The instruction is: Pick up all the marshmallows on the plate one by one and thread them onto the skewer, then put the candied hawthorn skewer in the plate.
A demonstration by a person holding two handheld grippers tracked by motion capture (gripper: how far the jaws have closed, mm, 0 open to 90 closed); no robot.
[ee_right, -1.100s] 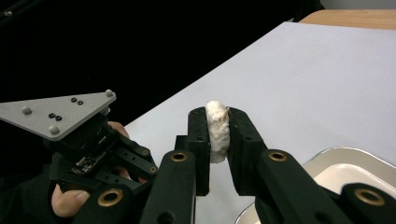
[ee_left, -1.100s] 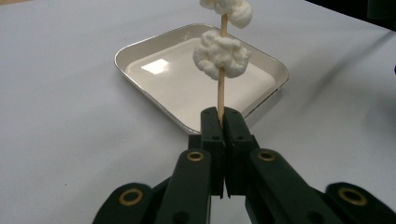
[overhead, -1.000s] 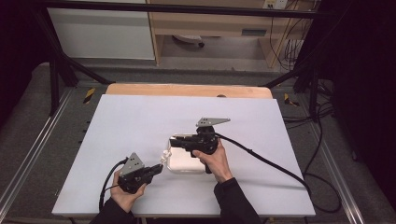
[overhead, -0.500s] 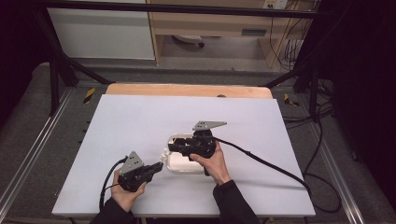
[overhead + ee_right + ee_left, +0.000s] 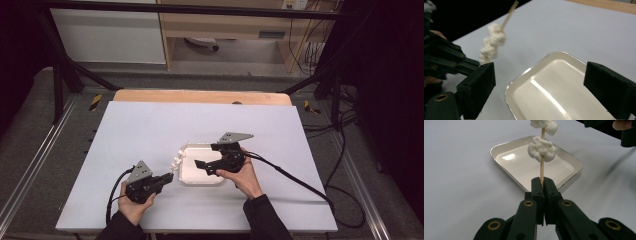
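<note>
A wooden skewer (image 5: 541, 171) threaded with white puffy pieces (image 5: 541, 149) stands up from my left gripper (image 5: 543, 184), which is shut on its lower end. In the high view the left gripper (image 5: 169, 177) sits at the white tray's (image 5: 185, 176) left corner, and the skewer (image 5: 176, 162) leans over that corner. The shallow rectangular tray (image 5: 519, 167) lies empty behind the skewer. My right gripper (image 5: 202, 167) hovers over the tray (image 5: 554, 82) with its jaws wide open and nothing between them (image 5: 544, 85). From there the skewer's pieces (image 5: 492, 42) show up at the left.
The tray rests on a white board (image 5: 150, 130) with a wooden strip (image 5: 200, 96) along its far edge. Black cables (image 5: 295, 177) trail from both grippers toward the near side. Metal rails (image 5: 30, 165) run beside the table.
My right gripper has drifted slightly to the right and toward the near side over the tray, still open. The left gripper has held almost still with the skewer.
</note>
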